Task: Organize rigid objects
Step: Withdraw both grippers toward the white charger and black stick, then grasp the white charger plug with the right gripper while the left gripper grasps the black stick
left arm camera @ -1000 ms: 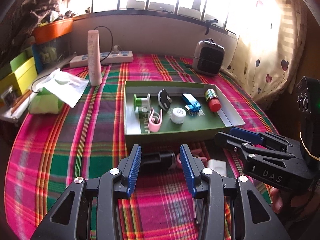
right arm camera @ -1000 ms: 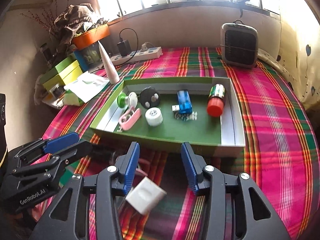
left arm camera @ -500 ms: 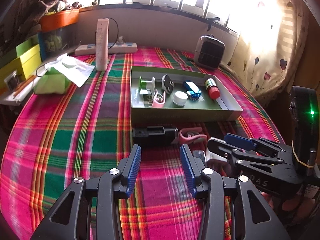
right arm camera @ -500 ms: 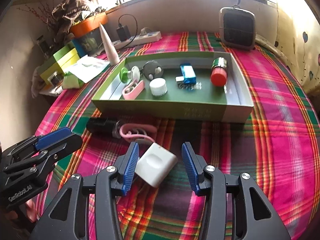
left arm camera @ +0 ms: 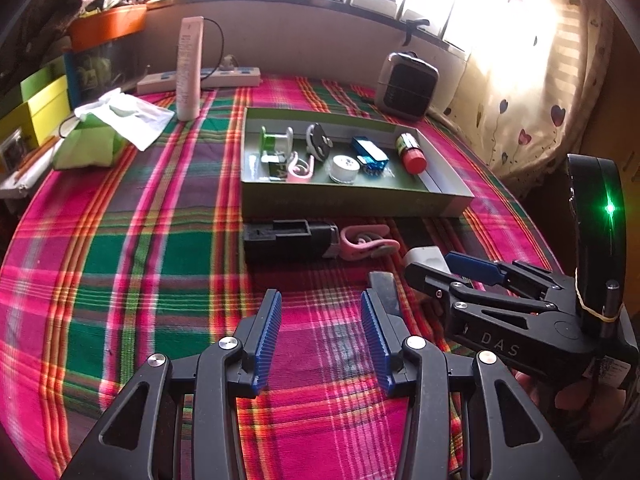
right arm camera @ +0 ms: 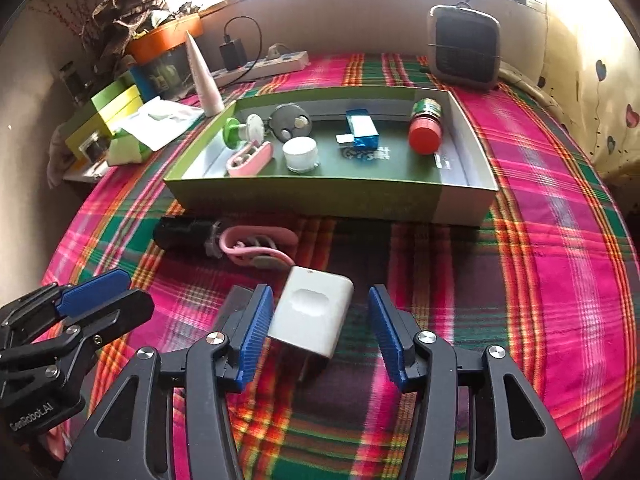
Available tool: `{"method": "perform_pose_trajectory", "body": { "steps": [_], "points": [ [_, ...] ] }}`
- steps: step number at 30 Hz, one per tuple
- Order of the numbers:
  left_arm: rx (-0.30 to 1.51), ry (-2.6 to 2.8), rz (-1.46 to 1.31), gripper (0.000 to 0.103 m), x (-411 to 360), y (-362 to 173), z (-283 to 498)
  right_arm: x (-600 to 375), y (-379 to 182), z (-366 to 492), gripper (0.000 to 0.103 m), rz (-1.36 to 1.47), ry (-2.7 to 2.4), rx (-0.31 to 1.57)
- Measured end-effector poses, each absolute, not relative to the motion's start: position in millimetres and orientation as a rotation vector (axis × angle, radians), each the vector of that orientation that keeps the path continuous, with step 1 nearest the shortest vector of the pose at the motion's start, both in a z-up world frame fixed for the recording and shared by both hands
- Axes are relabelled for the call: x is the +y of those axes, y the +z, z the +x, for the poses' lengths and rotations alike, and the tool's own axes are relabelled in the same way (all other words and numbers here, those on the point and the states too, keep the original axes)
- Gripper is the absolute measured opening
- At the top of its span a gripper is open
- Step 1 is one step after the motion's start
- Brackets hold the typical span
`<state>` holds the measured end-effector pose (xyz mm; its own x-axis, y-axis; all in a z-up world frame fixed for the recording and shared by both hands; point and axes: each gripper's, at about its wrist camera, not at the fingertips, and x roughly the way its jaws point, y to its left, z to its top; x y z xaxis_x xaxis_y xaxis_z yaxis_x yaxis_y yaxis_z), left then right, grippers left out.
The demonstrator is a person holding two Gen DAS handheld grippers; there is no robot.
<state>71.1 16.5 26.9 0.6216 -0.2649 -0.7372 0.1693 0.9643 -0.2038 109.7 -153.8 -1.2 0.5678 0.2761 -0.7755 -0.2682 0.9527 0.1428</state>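
Note:
A green tray (left arm camera: 352, 202) (right arm camera: 312, 200) holds several small items: a red-capped bottle (right arm camera: 426, 130), a blue box (right arm camera: 362, 130), a white cap (right arm camera: 300, 154), a pink clip (right arm camera: 250, 158). In front of it on the plaid cloth lie a black block (left arm camera: 288, 238) (right arm camera: 184, 234), a pink clip (left arm camera: 368, 242) (right arm camera: 256, 248) and a white charger (right arm camera: 314, 314) (left arm camera: 426, 258). My right gripper (right arm camera: 318, 330) is open with the white charger between its fingers, near the left pad. My left gripper (left arm camera: 320, 330) is open and empty, short of the black block.
A small heater (right arm camera: 464, 50) stands behind the tray. A white tube (left arm camera: 189, 68), a power strip (left arm camera: 200, 78), a green tissue pack (left arm camera: 92, 144) and yellow-green boxes (right arm camera: 106, 114) sit at the back left. A dark flat piece (left arm camera: 386, 292) lies by the left gripper's right finger.
Both grippers pulled back from the tray toward the near edge. The white charger has come between the right gripper's fingers. The black block and pink clip now lie further ahead.

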Motion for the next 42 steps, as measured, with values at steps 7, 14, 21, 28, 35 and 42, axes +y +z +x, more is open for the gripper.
{"method": "perform_pose_trajectory", "body": {
  "steps": [7, 14, 21, 28, 35, 42],
  "points": [
    [0.896, -0.291, -0.106, 0.04, 2.1, 20.0, 71.7, -158.7, -3.4, 105.9, 0.051, -0.04, 0.289, 0.905],
    [0.917, -0.325, -0.091, 0.04, -12.0, 16.1, 71.3, -170.9, -3.1, 103.2, 0.037, -0.032, 0.276, 0.892],
    [0.938, -0.32, -0.064, 0.04, -26.3, 10.1, 73.2, -183.8, -2.9, 98.3, 0.035, -0.033, 0.262, 0.877],
    [0.931, -0.276, -0.009, 0.04, -37.0, 8.1, 74.1, -195.7, -3.0, 95.9, 0.035, -0.013, 0.264, 0.872],
    [0.907, -0.242, 0.048, 0.04, -43.5, 6.1, 74.1, -199.2, -3.7, 95.1, 0.035, 0.008, 0.277, 0.87],
    [0.897, -0.228, 0.033, 0.032, -40.7, 5.7, 74.5, -200.2, -4.0, 94.7, 0.035, 0.015, 0.281, 0.87]
  ]
}}
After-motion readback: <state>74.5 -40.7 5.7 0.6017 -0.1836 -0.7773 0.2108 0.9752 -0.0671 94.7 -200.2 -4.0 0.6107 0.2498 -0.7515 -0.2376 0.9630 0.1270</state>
